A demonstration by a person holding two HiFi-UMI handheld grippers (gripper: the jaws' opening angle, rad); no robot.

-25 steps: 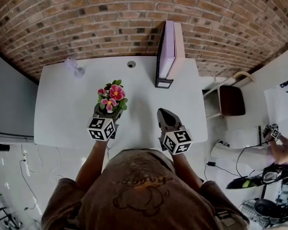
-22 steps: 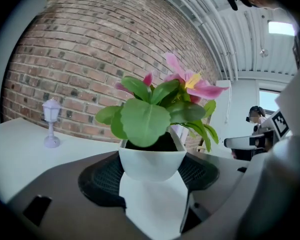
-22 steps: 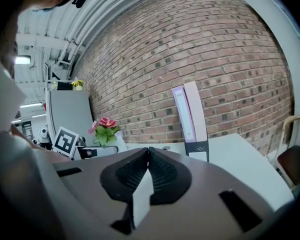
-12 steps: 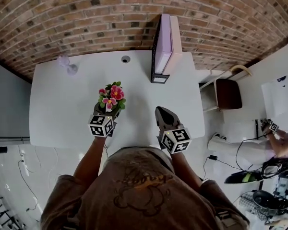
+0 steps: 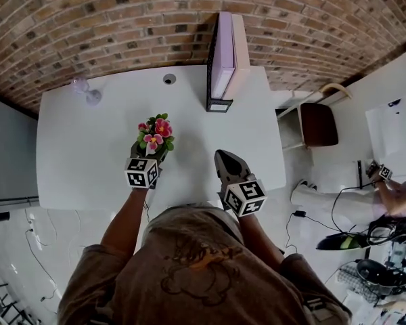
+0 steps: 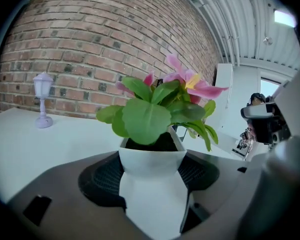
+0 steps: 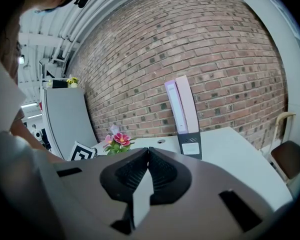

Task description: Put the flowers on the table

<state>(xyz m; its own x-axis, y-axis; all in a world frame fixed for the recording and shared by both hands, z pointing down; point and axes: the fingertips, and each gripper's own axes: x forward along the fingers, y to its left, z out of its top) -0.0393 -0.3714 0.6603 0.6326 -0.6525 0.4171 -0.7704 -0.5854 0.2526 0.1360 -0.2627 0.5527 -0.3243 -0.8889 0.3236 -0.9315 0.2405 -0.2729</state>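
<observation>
A small white pot of pink flowers [image 5: 155,134] [image 6: 160,114] with green leaves is clamped between the jaws of my left gripper [image 5: 147,160] [image 6: 152,176], above the white table [image 5: 88,154]. From the right gripper view the flowers [image 7: 117,141] show to the left, beside the left gripper's marker cube. My right gripper [image 5: 228,168] [image 7: 148,164] is shut with nothing in it, over the table's front right part.
A pink and white binder [image 5: 224,59] [image 7: 182,116] stands upright at the table's back edge against the brick wall. A small lilac lamp figurine [image 5: 81,88] [image 6: 43,99] sits at the back left. A brown chair [image 5: 319,122] is right of the table.
The view has shifted slightly, with the table sliding left and up in the picture. Both grippers keep their hold and their places relative to each other.
</observation>
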